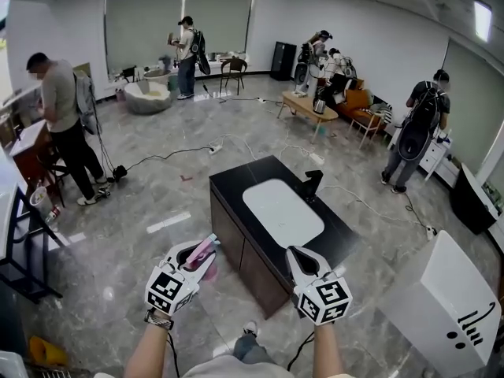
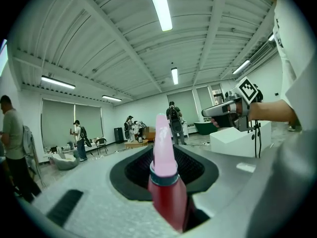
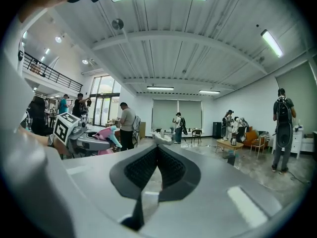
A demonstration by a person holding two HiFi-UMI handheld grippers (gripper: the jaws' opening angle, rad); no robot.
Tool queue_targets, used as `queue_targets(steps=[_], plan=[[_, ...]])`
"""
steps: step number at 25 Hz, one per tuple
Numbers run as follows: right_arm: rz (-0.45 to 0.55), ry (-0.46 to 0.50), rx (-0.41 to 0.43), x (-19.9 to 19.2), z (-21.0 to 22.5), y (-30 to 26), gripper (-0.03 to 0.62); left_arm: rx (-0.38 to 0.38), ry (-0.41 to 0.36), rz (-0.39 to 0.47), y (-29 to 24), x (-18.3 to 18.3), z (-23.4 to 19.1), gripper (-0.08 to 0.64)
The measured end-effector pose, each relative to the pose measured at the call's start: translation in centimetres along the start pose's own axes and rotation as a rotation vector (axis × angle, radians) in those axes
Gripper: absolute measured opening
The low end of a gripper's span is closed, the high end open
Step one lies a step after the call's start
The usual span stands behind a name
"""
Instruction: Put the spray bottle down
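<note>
At left: my left gripper grasps the spray bottle;
At right: my right gripper clenched, empty

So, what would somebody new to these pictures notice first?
The pink and red spray bottle, clamped in the left gripper, stands out at the lower left of the head view. In the middle of that view stands a black cabinet with a white basin and a dark tap; the right gripper is empty, jaws together.
</note>
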State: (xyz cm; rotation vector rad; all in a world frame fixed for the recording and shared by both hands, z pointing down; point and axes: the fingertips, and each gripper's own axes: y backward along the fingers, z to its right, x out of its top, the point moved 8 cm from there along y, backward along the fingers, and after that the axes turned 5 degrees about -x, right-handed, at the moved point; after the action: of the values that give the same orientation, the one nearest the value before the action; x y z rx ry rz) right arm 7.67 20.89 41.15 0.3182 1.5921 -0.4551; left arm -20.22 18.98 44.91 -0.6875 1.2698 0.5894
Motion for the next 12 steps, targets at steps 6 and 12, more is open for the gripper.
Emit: queue_targets(steps=[6,12], plan=[[-0.003,-0.002,0.025,1.4,5.9,-6.9,0.008,0.000,-0.003,-0.008,-7.5,1.5,-4.5,0.135],[-0.005,0.006,0.029,2.4,11.6,-11.3,0.008,0.006,0.002,-0.008,-14.1,2.8,-7.6,0.135]])
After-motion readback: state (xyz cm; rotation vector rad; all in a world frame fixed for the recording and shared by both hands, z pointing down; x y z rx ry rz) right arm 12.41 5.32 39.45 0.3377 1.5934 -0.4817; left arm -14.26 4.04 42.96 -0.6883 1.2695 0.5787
